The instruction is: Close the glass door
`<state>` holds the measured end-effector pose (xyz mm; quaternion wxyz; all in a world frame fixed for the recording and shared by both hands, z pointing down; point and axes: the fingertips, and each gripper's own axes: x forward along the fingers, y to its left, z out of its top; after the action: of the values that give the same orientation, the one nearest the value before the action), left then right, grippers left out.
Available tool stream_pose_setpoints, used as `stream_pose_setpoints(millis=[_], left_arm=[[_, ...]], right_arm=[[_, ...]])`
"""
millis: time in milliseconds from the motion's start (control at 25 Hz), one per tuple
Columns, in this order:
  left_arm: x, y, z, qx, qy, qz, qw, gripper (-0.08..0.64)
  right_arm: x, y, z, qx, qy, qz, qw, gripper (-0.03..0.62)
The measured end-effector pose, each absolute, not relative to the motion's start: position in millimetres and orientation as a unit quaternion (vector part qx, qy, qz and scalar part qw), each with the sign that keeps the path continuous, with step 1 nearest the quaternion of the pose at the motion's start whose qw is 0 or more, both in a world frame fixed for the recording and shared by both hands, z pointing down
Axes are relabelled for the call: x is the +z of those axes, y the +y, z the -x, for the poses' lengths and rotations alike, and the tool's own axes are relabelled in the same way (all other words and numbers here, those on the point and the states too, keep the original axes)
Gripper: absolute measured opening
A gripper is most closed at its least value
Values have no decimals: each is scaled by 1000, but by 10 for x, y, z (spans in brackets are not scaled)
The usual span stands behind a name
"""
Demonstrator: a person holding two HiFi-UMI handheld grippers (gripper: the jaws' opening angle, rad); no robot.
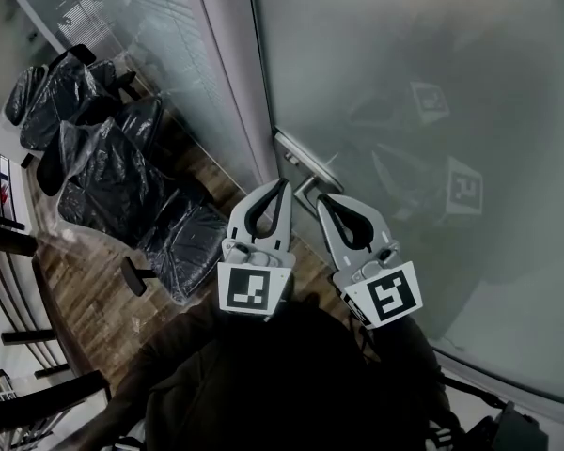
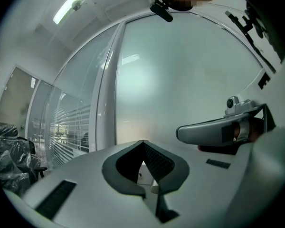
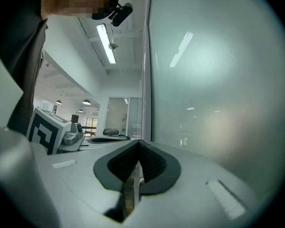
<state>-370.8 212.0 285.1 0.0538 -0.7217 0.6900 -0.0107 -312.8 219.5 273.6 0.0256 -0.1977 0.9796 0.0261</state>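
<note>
The frosted glass door fills the right of the head view, its edge standing next to the grey frame post. Its metal lever handle sits at the door's edge. My left gripper is shut and empty, its tip just left of the handle. My right gripper is also shut and empty, its tip just below the handle. In the left gripper view the shut left gripper points at the frosted glass door. The right gripper faces the same glass door.
Several chairs wrapped in black plastic stand on the wood floor to the left, along a glass wall with blinds. A dark sleeve fills the bottom of the head view.
</note>
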Motion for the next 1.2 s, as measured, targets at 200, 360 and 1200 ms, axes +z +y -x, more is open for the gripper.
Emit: stream_pose_setpoints(millis=[200,360,1200], left_arm=[[2857,2090,3705,-11,686,726,49,-3],[2868,2091,3704,-12,685,727,52,-3],[2878,2076,3701,-17,683,729,50,-3]], right_arm=[[2693,2170,3116,22,978,204,26,1],[2715,2160,3102,21,977,212,24,1],[2692,2126,3112,23,976,215,28,0]])
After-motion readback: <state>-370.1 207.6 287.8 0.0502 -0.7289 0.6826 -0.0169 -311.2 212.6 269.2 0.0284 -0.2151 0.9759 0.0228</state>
